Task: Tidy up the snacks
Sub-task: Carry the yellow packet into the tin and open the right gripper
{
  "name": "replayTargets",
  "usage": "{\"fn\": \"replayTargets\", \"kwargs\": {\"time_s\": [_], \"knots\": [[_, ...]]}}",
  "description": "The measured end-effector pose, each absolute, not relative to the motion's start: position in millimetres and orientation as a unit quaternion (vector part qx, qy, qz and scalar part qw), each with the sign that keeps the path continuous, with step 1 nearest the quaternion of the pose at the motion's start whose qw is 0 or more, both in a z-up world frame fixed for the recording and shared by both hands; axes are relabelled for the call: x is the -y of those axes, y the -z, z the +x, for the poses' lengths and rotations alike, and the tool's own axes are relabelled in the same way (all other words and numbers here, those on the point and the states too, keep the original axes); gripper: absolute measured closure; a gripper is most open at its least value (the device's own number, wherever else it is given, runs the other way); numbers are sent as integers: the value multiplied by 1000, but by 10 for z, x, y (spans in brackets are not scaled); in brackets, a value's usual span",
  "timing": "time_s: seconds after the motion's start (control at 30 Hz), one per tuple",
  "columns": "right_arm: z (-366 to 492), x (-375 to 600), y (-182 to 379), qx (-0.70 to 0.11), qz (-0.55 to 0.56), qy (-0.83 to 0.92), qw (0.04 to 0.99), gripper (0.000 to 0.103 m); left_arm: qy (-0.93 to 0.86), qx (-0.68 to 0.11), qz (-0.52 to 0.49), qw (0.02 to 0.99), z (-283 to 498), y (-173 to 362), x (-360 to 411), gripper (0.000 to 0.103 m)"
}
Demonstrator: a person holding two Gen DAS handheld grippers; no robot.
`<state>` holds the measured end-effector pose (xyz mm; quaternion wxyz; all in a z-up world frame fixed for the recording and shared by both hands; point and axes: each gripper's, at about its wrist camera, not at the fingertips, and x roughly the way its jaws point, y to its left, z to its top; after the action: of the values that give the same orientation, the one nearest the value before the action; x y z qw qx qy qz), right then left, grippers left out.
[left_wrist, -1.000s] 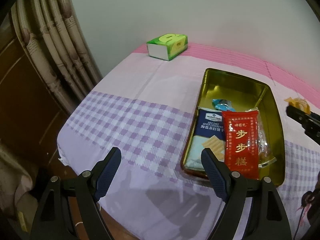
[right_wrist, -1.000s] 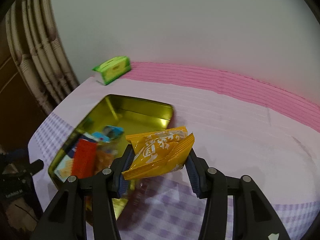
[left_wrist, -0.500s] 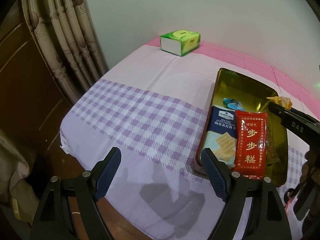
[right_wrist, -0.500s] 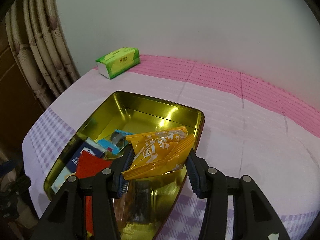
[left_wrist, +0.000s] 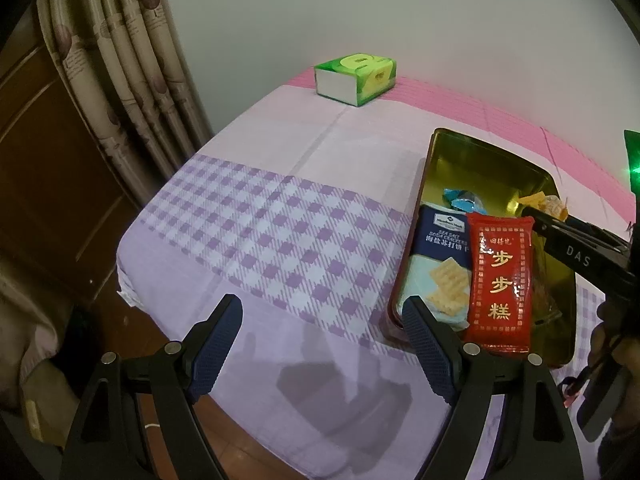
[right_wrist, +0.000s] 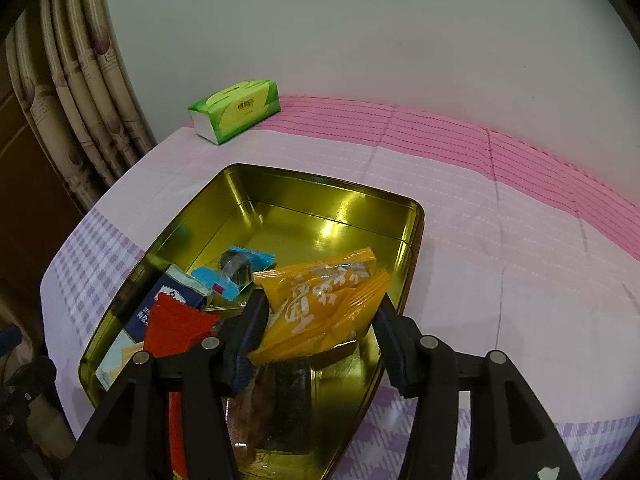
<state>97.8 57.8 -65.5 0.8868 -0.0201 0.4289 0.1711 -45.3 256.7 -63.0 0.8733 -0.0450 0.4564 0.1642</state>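
A gold tin tray (right_wrist: 332,192) (left_wrist: 480,152) sits on the cloth-covered table. It holds a red snack packet (left_wrist: 500,276) (right_wrist: 176,324), a blue cracker box (left_wrist: 440,256) (right_wrist: 176,292), a small blue wrapped candy (right_wrist: 236,268) (left_wrist: 464,200) and a clear-wrapped dark snack (right_wrist: 280,404). My right gripper (right_wrist: 320,320) is shut on an orange snack packet (right_wrist: 324,304) and holds it over the tray's near half; it shows in the left wrist view (left_wrist: 532,212). My left gripper (left_wrist: 320,344) is open and empty, over the table's near edge left of the tray.
A green tissue box (left_wrist: 356,78) (right_wrist: 236,110) stands at the table's far left corner by the wall. Curtains (left_wrist: 132,80) hang at the left beside a brown wooden panel (left_wrist: 48,168). The table edge runs along the left and near sides.
My right gripper has carried the orange packet left and forward, from beside the tray to above its inside. My left gripper has drifted left, away from the tray.
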Motion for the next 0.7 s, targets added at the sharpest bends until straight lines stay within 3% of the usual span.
{"fn": "replayTargets", "kwargs": {"time_s": [0.7], "knots": [[544,-471,356,-408,4,-159,899,22,-147,-461,-36,875,-454,635,-2470,20]]}}
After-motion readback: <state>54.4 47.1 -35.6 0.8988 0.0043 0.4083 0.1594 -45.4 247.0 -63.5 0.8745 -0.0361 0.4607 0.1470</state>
